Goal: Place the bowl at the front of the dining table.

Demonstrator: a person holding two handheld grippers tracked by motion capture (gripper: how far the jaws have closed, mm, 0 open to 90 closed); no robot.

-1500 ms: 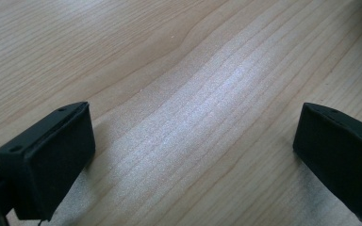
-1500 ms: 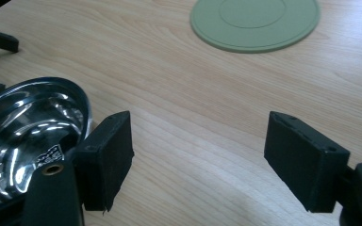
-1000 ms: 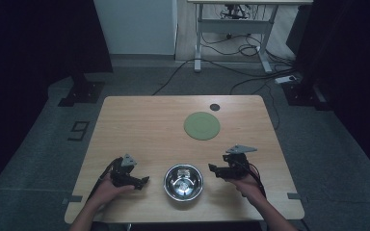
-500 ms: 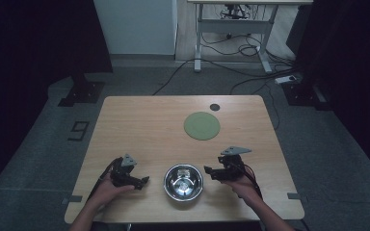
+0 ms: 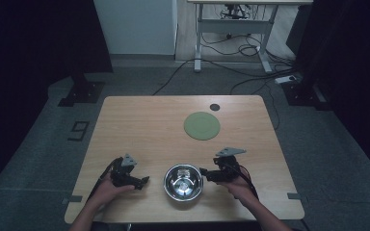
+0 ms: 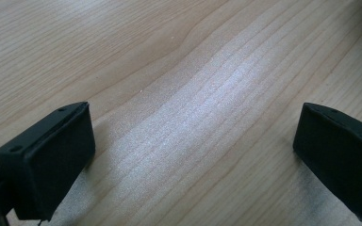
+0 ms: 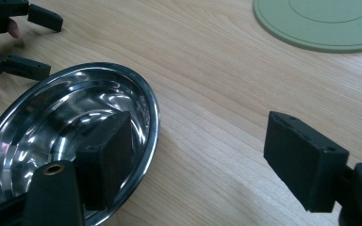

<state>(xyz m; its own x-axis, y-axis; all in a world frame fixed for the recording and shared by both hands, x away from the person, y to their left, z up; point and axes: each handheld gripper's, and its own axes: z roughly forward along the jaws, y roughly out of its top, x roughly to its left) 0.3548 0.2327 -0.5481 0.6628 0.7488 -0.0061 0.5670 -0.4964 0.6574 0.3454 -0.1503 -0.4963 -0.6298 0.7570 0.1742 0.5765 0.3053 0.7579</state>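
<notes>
Wooden tabletop (image 5: 144, 125): steel bowl (image 5: 183, 181) sits near front edge, right tool (image 7: 188, 160) wide open straddling its rim, nothing gripped; left tool (image 6: 188, 155) open, empty; next move looks like closing on rim.

Two hand-held grippers, both matte black. Left gripper (image 5: 143, 181): grey three-cornered plate on top, dark cable trailing back along the forearm. Right gripper (image 5: 203, 171): same grey plate, black cable looping toward the wrist. Pads (image 7: 305, 162) are blocky and rectangular with small round holes at the corners; a brass-coloured screw hole shows on one jaw arm. Forearms bare, no sleeves visible.
</notes>
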